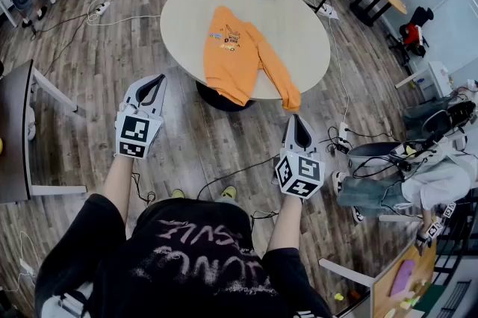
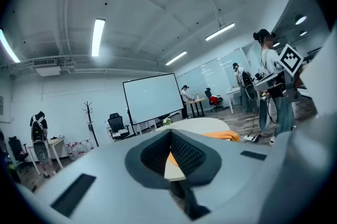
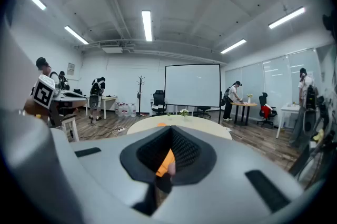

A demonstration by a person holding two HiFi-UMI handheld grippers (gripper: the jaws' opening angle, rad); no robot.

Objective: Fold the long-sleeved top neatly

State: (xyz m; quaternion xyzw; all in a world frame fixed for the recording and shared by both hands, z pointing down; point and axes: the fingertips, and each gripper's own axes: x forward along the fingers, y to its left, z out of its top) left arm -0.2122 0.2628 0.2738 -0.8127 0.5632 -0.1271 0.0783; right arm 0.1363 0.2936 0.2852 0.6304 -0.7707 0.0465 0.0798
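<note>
orange top (image 1: 237, 55) on round surface (image 1: 295, 14), sleeve (image 1: 282, 81) hanging over edge, left tongs (image 1: 153, 85) and right tongs (image 1: 299, 126) closed, empty

The orange long-sleeved top (image 1: 237, 54) lies spread, unfolded, overhanging the round table (image 1: 295, 25).

My head camera looks steeply down from above my own shoulders. The left gripper (image 1: 153, 81) and right gripper (image 1: 297, 121) sit close beneath it, and the round table (image 1: 291, 25) lies well beyond their jaw tips. Each gripper camera rides just behind its own jaws and looks almost level along them, so the jaws fill the near foreground. Past the tips, both gripper views share the same stretch of room: the table, the orange top (image 1: 235, 55) on it and the white screen (image 3: 192, 85) far behind. All three views share the table and top.
</note>
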